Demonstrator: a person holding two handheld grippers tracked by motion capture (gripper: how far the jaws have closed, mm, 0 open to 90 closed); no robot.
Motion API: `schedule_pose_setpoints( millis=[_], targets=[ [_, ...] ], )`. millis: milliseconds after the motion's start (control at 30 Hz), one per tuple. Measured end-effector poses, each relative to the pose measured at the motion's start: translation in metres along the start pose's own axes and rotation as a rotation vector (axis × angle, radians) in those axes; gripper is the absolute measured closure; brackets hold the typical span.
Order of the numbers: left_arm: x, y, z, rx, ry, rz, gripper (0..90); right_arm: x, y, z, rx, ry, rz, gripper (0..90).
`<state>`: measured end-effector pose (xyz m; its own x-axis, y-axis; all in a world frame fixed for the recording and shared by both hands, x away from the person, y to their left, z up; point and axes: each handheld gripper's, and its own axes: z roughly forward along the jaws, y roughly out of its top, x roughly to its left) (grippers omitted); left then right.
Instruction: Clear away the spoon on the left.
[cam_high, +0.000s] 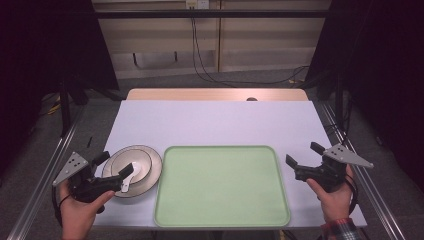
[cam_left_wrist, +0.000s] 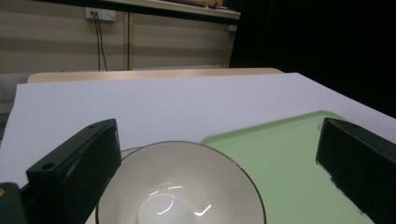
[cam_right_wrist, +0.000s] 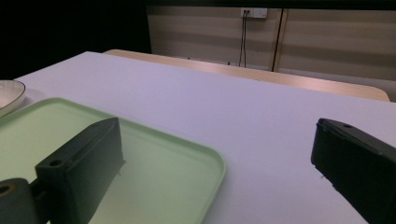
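Hands enter from the bottom edge of the high view, each holding a black two-jaw gripper above a white-topped table (cam_high: 215, 120). The left hand (cam_high: 80, 212) holds the left gripper (cam_high: 116, 170), whose jaws stand wide apart with nothing clamped between them. One jaw tip hangs over a cream bowl (cam_high: 131, 166) and the other sits just beyond the rim of the plate (cam_high: 150, 172) on the person's left side. The bowl sits on that plate, and a pale spoon (cam_high: 127, 182) lies in the bowl. In the left gripper view the bowl (cam_left_wrist: 182, 186) lies directly between and below the two spread jaws, apart from both, with a rounded white shape at its bottom.

The right hand (cam_high: 336, 197), with a plaid cuff at the wrist, holds the right gripper (cam_high: 304, 156) near the table's right edge. Its jaws are also spread wide and grip nothing. In the right gripper view one jaw hangs over a corner of the tray (cam_right_wrist: 177, 158) and the other over bare table.

Between the two grippers lies a large pale green tray (cam_high: 222, 186), rectangular with rounded corners and a raised rim. Its left edge sits just beside the plate; whether they touch I cannot tell.

Farther off, a strip of light wood (cam_high: 217, 94) shows at the far edge. Beyond it are a grey floor, a pale wall, and dark cables (cam_high: 200, 55) hanging from a wall socket.
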<state>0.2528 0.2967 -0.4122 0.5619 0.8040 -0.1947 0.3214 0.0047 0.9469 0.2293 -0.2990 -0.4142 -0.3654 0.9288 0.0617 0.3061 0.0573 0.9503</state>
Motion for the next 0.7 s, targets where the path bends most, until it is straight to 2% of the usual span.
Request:
schedule_pose_setpoints(
  millis=[67, 133, 200, 367, 500, 700],
  targets=[
    [-0.001, 0.000, 0.000, 0.011, 0.003, 0.000, 0.0, 0.001, -0.001, 0.001, 0.009, 0.009, 0.000, 2.3],
    [-0.002, -0.001, -0.001, 0.012, -0.008, -0.003, 0.0, 0.003, -0.001, 0.003, 0.006, 0.011, -0.019, 2.5],
    [-0.003, -0.001, -0.003, 0.023, -0.001, 0.008, 0.4, 0.004, -0.001, 0.005, 0.005, 0.021, -0.032, 2.7],
    [-0.004, -0.003, -0.007, 0.050, -0.015, 0.006, 2.3, 0.006, -0.001, 0.012, 0.006, 0.036, -0.028, 2.8],
    [-0.006, -0.007, -0.011, 0.074, 0.000, 0.010, 3.4, 0.006, -0.001, 0.016, 0.007, 0.038, -0.031, 3.1],
    [-0.008, -0.012, -0.013, 0.136, 0.007, 0.030, 6.9, 0.007, -0.001, 0.024, 0.002, 0.053, -0.031, 3.4]
  ],
)
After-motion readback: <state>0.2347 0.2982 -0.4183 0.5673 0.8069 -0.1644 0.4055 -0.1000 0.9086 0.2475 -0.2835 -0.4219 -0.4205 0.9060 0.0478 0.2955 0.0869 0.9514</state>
